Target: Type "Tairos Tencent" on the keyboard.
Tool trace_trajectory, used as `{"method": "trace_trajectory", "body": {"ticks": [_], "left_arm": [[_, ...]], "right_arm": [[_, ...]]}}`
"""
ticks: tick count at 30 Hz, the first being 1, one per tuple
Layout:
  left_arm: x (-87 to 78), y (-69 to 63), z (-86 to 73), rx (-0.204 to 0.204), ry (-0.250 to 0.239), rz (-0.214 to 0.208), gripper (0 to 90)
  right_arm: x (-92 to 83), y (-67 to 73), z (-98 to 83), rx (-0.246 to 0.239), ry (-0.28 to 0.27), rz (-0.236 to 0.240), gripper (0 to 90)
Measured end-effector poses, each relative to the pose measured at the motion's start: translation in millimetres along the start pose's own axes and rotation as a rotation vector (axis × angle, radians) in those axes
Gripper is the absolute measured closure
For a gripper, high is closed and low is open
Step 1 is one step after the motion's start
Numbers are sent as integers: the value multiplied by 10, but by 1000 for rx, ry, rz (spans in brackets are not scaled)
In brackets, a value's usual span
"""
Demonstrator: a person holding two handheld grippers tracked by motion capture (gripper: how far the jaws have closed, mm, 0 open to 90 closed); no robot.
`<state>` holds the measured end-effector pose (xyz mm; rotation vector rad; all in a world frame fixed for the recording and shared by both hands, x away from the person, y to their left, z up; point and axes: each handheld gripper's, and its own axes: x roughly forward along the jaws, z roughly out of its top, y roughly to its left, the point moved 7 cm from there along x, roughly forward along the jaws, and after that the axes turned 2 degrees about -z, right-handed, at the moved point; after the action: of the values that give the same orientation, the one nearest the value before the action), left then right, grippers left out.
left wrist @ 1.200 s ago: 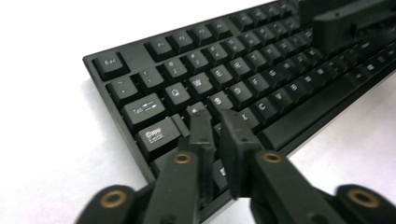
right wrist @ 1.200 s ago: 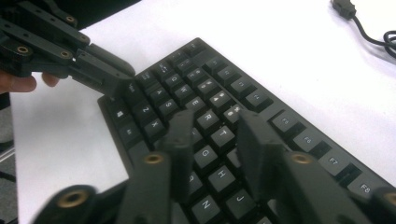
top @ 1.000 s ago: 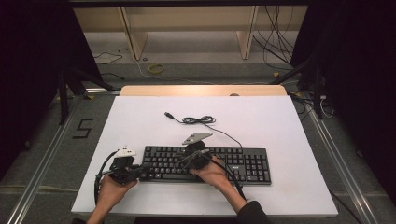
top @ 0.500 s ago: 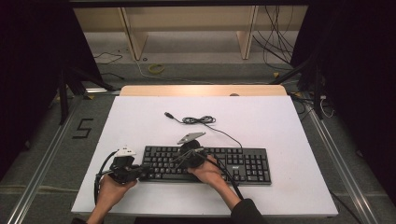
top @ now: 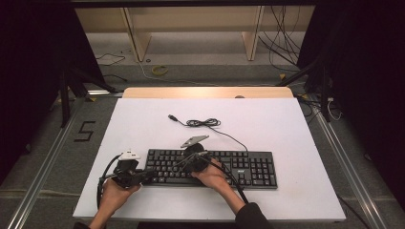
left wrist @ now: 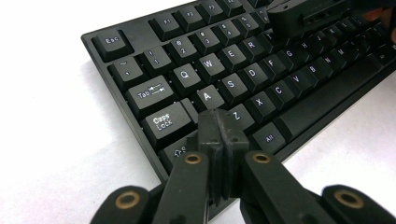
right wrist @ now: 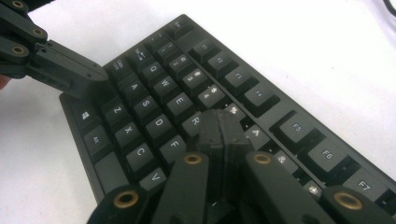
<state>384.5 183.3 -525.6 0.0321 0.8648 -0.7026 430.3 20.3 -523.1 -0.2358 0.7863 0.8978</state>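
High view. A black keyboard (top: 210, 168) lies on the white counter (top: 286, 129), directly beneath both tools. The left hand-held gripper (top: 143, 176) rests at the keyboard's left end; the right hand-held gripper (top: 193, 162) sits over the letter block, just to the right of the left one. A cable (top: 205, 123) trails from the keyboard's far edge, beyond the right hand-held gripper.

Left gripper view. The left hand-held gripper (left wrist: 219, 128) has its jaws pressed together with nothing between them. Its tip hovers at or on the keys between A and Z, with Caps Lock just to its left; actual contact cannot be judged. The right hand-held gripper (left wrist: 303, 16) appears ahead and to the right, over the upper letter rows.

Right gripper view. The right hand-held gripper (right wrist: 222, 130) is likewise closed on nothing, its tip near the R key and the number row just beyond. The left hand-held gripper (right wrist: 88, 77) lies ahead and to the left, at the keyboard's corner.

Step in hand, as judged: key pressing with closed tips. The next move calls for a short, straight descent on one key, centred so that neighbouring keys stay untouched.
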Motion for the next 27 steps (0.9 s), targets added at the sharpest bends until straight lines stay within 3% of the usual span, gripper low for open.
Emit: {"method": "trace_trajectory", "body": {"ticks": [7, 20, 27], "left_arm": [[19, 10, -21, 5, 20, 7, 895], [13, 6, -7, 6, 7, 2, 892], [-35, -44, 56, 13, -44, -18, 821]], "right_arm": [[34, 6, -18, 3, 13, -1, 900], [33, 7, -24, 20, 7, -2, 900], [-135, 22, 57, 43, -70, 42, 845]]}}
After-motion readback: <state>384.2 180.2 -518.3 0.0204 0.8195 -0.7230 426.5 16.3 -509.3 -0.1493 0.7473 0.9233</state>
